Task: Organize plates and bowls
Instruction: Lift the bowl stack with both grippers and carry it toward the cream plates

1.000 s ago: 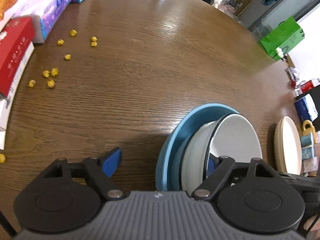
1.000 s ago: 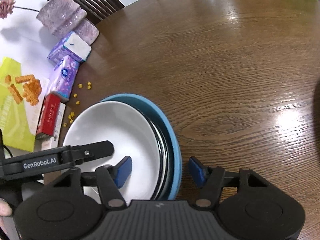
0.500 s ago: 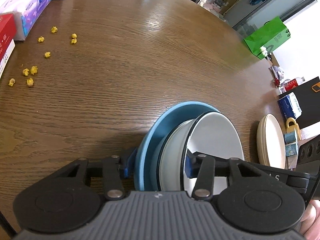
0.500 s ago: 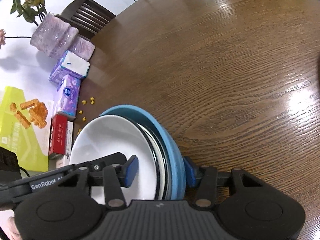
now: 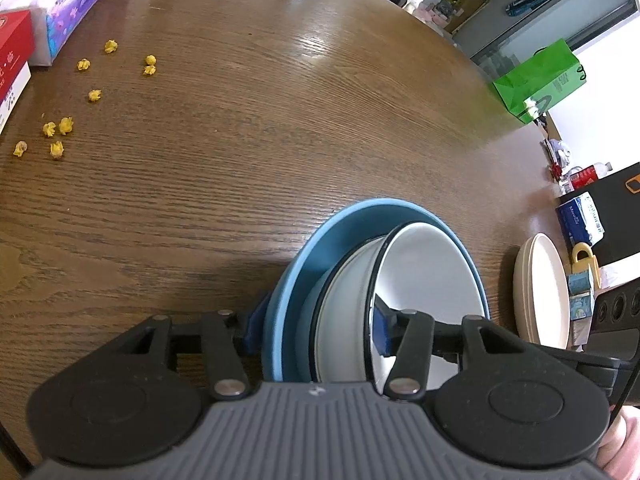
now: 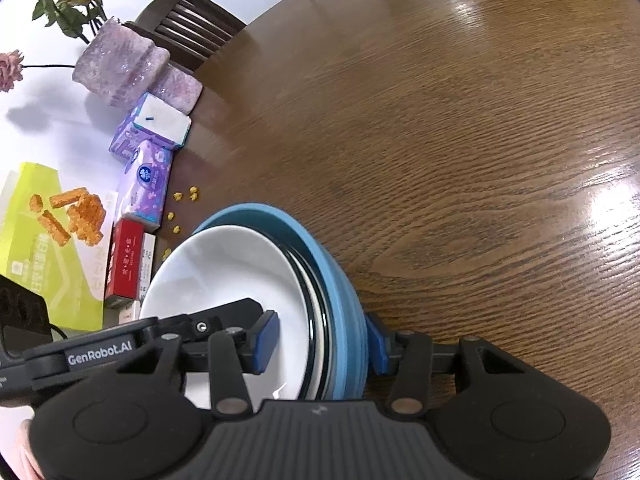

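A blue plate carries a black-rimmed white bowl on the brown wooden table. My left gripper clamps the near edge of this stack, one blue pad outside the plate and one inside the bowl; its jaws are opening a little while the pads still touch. In the right wrist view the blue plate and white bowl sit between the pads of my right gripper, which is shut on the opposite edge. The left gripper's finger reaches into the bowl beside it.
Cream plates are stacked at the table's right edge near small boxes. Yellow crumbs, tissue packs and a red box lie at the left. A pink vase and a chair stand beyond.
Both grippers' jaws have closed in from either side of the stack until their pads met the plate and bowl. The hands have hardly moved.
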Demonstrator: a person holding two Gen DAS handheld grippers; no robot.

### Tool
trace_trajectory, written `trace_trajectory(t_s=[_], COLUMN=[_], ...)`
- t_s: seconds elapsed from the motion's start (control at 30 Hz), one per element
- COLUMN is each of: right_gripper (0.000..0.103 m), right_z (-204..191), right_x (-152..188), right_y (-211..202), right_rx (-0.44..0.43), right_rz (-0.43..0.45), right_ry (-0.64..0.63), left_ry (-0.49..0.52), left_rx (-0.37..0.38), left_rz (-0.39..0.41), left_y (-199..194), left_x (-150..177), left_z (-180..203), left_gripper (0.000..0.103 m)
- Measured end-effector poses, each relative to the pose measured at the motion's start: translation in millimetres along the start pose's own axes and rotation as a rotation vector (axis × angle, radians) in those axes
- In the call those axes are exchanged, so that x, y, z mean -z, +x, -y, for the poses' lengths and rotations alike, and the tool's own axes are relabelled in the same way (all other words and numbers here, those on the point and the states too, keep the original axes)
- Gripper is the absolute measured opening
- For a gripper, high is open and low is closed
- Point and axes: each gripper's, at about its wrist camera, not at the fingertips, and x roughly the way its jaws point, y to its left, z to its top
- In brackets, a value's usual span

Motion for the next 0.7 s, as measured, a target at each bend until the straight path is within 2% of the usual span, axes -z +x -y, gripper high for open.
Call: trace_trajectory(t_s=[0.7], right_gripper=[0.038], right_z=[3.9], right_x=[6.4], right_y=[-8.4], right_rx=[-0.024], right_rz=[0.033], right_ry=[-0.002], left_ry=[0.015], left_rx=[-0.037], left_rz=[0.005], left_y=[3.3], left_x=[0.3], left_z=[13.3], left_gripper=[0.052])
